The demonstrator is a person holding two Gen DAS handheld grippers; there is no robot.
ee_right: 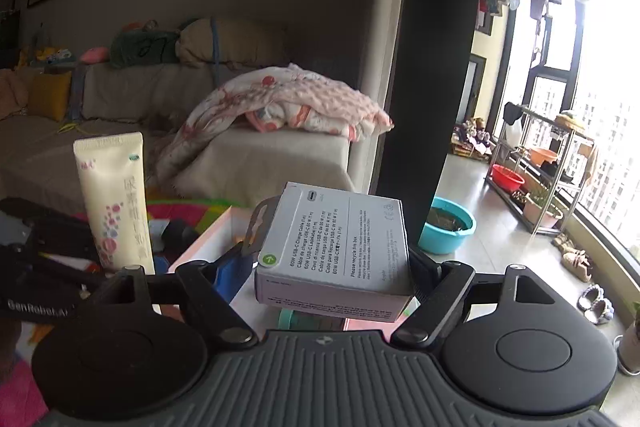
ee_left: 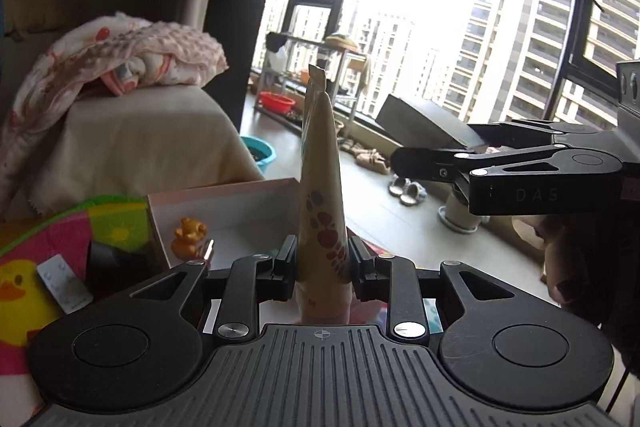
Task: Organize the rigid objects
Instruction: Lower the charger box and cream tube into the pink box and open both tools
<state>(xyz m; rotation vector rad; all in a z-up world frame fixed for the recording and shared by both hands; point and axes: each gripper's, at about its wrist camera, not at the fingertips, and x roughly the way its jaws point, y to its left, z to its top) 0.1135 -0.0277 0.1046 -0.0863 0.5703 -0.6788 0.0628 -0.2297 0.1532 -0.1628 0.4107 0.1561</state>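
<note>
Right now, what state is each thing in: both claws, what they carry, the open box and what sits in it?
left claw: shut on the cream tube.
cream tube: held upright, crimped end up, clear of the mat.
right claw: shut on the cable box.
cable box: lifted, printed side up, tilted slightly.
pink tray box: open, lidless, resting on the mat.
golden toy figure: lying inside the tray box.

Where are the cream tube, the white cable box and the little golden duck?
cream tube [ee_left: 322,227], left wrist view, flowered lower body.
white cable box [ee_right: 344,239], right wrist view, printed face.
golden duck [ee_left: 187,237], left wrist view, its body.
</note>
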